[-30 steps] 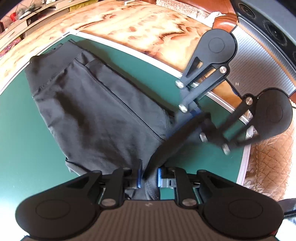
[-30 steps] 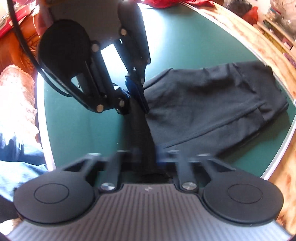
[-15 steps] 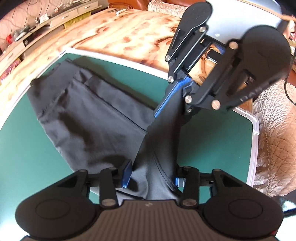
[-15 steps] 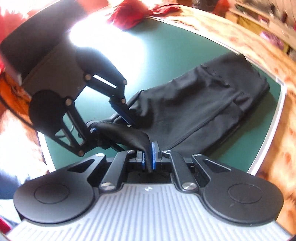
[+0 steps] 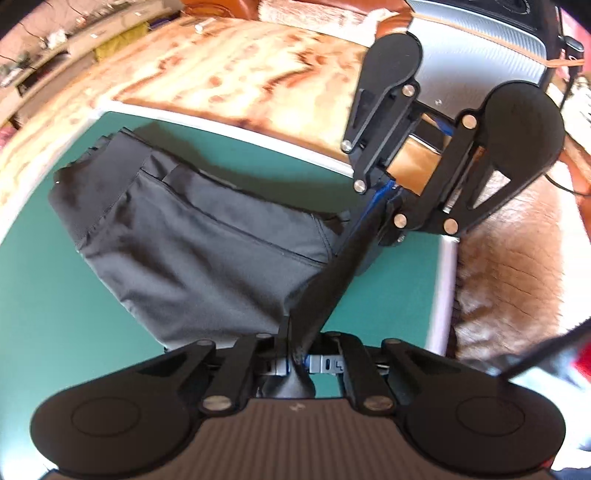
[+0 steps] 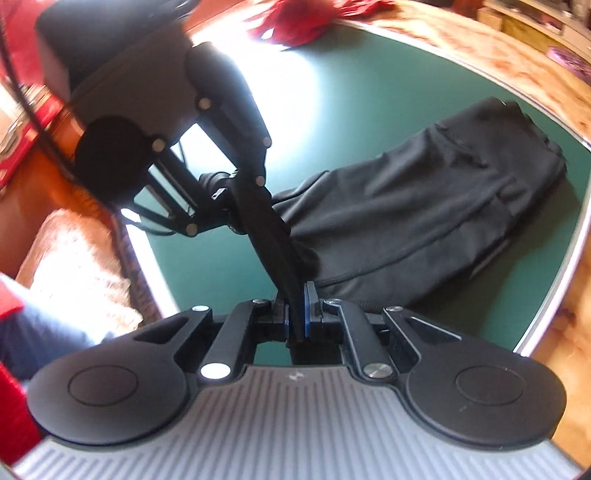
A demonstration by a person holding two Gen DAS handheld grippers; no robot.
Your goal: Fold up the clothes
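Note:
A black pair of trousers (image 5: 192, 236) lies on the green table (image 5: 44, 314), waistband at the far left; it also shows in the right wrist view (image 6: 413, 214). My left gripper (image 5: 297, 360) is shut on the leg end of the trousers. My right gripper (image 6: 295, 325) is shut on the same leg end, and it appears in the left wrist view (image 5: 384, 195) at upper right. The cloth is stretched taut between the two grippers, lifted above the table. The left gripper shows in the right wrist view (image 6: 236, 206).
The table has a white rim (image 5: 443, 280). A red cloth (image 6: 306, 18) lies at the table's far edge. A wooden floor (image 5: 229, 81) lies beyond the table. A quilted seat (image 5: 517, 280) stands to the right, next to the table edge.
Both grippers have lifted the trouser leg end off the table and pulled apart, so the cloth between them is now taut. The right gripper has risen and moved farther away.

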